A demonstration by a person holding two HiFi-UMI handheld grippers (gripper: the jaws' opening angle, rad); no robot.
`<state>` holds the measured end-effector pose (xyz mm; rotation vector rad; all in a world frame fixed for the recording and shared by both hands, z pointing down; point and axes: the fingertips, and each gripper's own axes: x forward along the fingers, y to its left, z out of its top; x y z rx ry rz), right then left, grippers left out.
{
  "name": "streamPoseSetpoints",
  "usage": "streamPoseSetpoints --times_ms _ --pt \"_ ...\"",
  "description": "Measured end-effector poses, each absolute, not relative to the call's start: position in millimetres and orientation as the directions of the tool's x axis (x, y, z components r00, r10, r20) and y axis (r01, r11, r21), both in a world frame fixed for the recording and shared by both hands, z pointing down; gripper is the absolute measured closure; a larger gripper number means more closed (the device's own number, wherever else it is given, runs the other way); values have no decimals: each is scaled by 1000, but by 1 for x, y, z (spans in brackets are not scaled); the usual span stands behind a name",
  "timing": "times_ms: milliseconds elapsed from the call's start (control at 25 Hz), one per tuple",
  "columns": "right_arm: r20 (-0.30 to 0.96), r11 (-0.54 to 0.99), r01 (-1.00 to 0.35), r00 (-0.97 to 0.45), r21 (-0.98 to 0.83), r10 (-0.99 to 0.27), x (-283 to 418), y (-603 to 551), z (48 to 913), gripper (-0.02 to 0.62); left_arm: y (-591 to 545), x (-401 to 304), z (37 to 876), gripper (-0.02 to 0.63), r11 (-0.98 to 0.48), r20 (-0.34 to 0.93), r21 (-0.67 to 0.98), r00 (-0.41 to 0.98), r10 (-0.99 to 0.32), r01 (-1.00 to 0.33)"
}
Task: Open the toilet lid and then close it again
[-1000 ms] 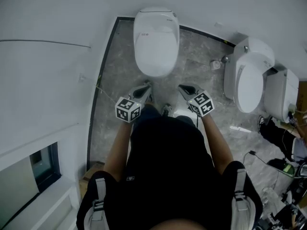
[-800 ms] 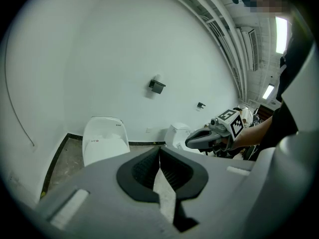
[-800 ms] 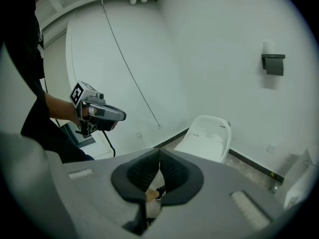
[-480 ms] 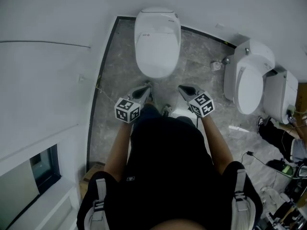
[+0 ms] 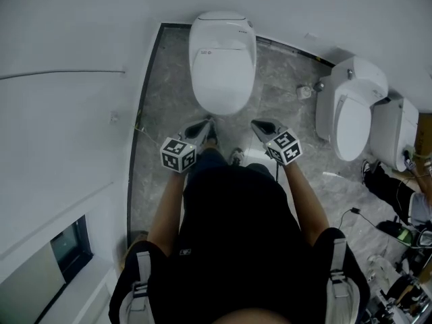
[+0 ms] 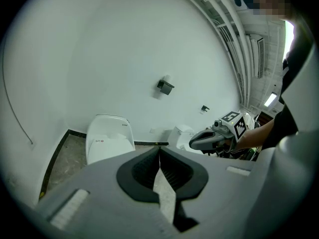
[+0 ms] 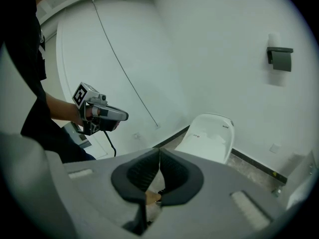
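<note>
A white toilet [image 5: 221, 59] with its lid down stands against the wall at the top of the head view; it also shows as the toilet [image 6: 108, 137] in the left gripper view and the toilet [image 7: 209, 136] in the right gripper view. My left gripper [image 5: 206, 124] is shut and empty, a short way in front of the bowl's near edge. My right gripper [image 5: 255, 124] is shut and empty too, level with the left one. In the gripper views the left gripper [image 6: 159, 151] and right gripper [image 7: 159, 153] show their tips meeting, with nothing between them.
A second white toilet [image 5: 352, 113] and a third fixture [image 5: 395, 137] stand to the right. Cables and bags [image 5: 395, 211] lie on the floor at far right. A white wall [image 5: 67, 113] runs along the left. A dark fitting [image 7: 281, 58] hangs on the wall.
The toilet has drawn slightly nearer and lower in the head view as I step forward. Both grippers stay shut, side by side.
</note>
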<state>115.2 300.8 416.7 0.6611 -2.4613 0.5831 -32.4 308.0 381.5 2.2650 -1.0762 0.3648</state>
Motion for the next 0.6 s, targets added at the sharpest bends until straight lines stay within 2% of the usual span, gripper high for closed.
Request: streamPoseSetpoints --times_ms 320,600 --pt "624 758 -589 -711 -279 -323 98 266 431 591 266 -56 402 594 -489 493 438 657 -570 -754" --pt "686 786 -559 -682 -264 -255 83 247 451 591 225 -75 418 594 -491 506 459 672 -540 -740"
